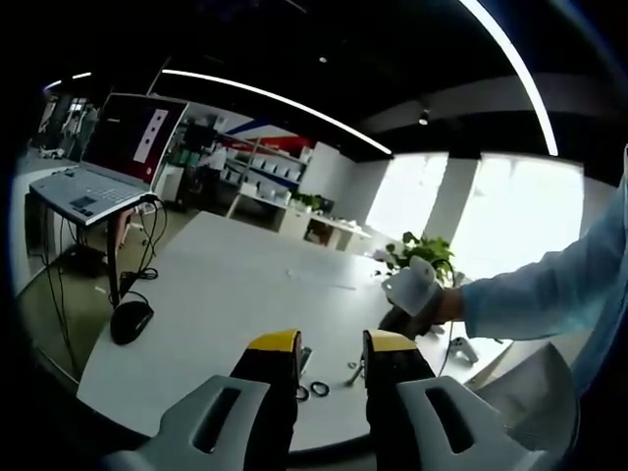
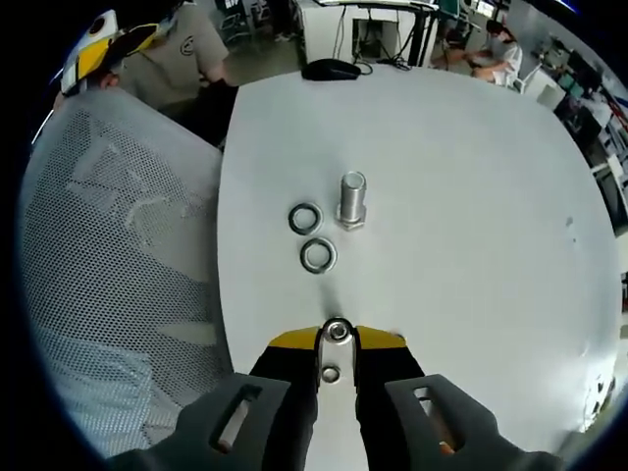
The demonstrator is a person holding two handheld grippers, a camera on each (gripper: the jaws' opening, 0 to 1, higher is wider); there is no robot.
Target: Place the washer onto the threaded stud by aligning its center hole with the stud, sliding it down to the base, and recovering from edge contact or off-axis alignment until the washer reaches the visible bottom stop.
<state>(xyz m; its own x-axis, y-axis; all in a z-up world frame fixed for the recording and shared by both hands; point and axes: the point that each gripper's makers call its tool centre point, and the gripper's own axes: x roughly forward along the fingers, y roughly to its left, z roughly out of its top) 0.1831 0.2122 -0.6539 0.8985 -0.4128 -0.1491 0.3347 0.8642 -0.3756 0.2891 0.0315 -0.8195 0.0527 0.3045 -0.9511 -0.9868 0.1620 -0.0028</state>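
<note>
Your right claw [image 2: 337, 345] is nearly closed, its yellow-tipped jaws pinching a small metal washer [image 2: 338, 332] edge-on, so it stands upright in the narrow gap w/ its hole facing the camera; there's a second small ring-like bit just below it in the gap, can't tell what that is. The threaded stud [image 2: 352, 199] stands upright on the white table [image 2: 471, 196], well ahead of the claw, w/ two more washers lying flat near its base: a darker one [image 2: 304, 218] just beside it and a lighter one [image 2: 318, 254] a bit nearer you. The held washer looks like thin steel: light, stiff, slick. It won't bend, but it'll likely pivot or slip out if it knocks the stud top, so keep the grip on the rim and off the hole, and tip it flat before lowering, I'd say. Thin edge means it may catch on threads if off-axis; a small wiggle should free it. Your left claw [image 1: 332, 363] is open, nothing between the jaws, hovering over the near table edge; in that view the loose washers [image 1: 312, 391] sit just past its tips, and your gloved hand [image 1: 417, 294] on the other tool reaches in from the right.
</note>
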